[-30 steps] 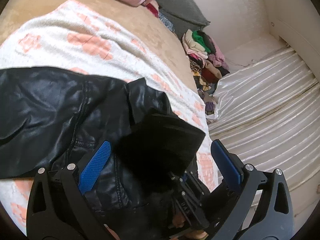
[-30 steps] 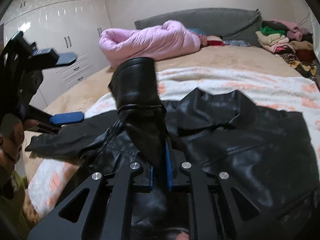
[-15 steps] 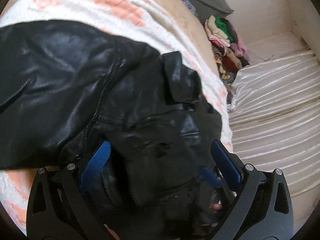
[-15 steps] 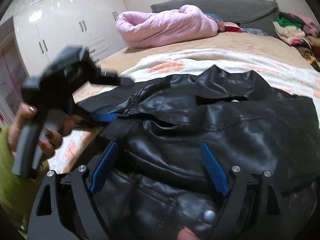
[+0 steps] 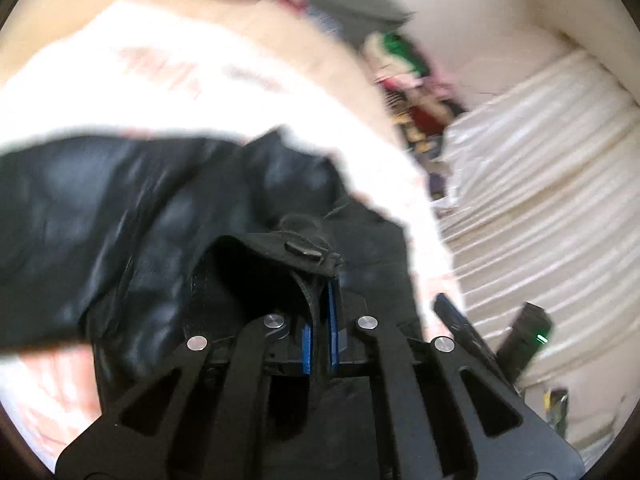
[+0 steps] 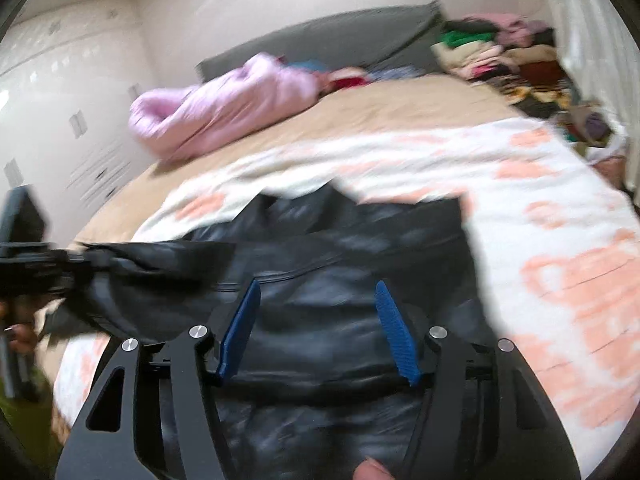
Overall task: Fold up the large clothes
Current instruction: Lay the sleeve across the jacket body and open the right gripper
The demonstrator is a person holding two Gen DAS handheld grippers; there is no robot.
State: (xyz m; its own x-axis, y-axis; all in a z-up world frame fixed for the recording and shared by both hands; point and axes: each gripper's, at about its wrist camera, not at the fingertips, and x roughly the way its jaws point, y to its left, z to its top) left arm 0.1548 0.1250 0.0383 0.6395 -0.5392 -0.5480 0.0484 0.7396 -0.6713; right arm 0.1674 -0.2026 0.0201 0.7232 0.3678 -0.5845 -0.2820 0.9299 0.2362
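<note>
A black leather jacket (image 6: pixel 340 248) lies spread on a white blanket with peach patches (image 6: pixel 540 216) on the bed. In the left wrist view my left gripper (image 5: pixel 320 292) is shut on a folded edge of the jacket (image 5: pixel 120 208) near a snap button (image 5: pixel 302 248). In the right wrist view my right gripper (image 6: pixel 318 292) is open just above the jacket's lower part, with nothing between its blue pads (image 6: pixel 394 328). The left gripper (image 6: pixel 36 264) shows at the left edge there, pulling a sleeve. The right gripper also shows in the left wrist view (image 5: pixel 480 332).
A pink puffy coat (image 6: pixel 224 104) lies at the far side of the bed by a grey headboard (image 6: pixel 332 36). A heap of mixed clothes (image 6: pixel 504 52) sits at the back right. White curtains (image 5: pixel 540 184) hang beside the bed. White wardrobes (image 6: pixel 60 92) stand at left.
My left gripper has closed on the jacket's edge and lifted it. My right gripper let go of the sleeve it held a second ago and stays open over the jacket.
</note>
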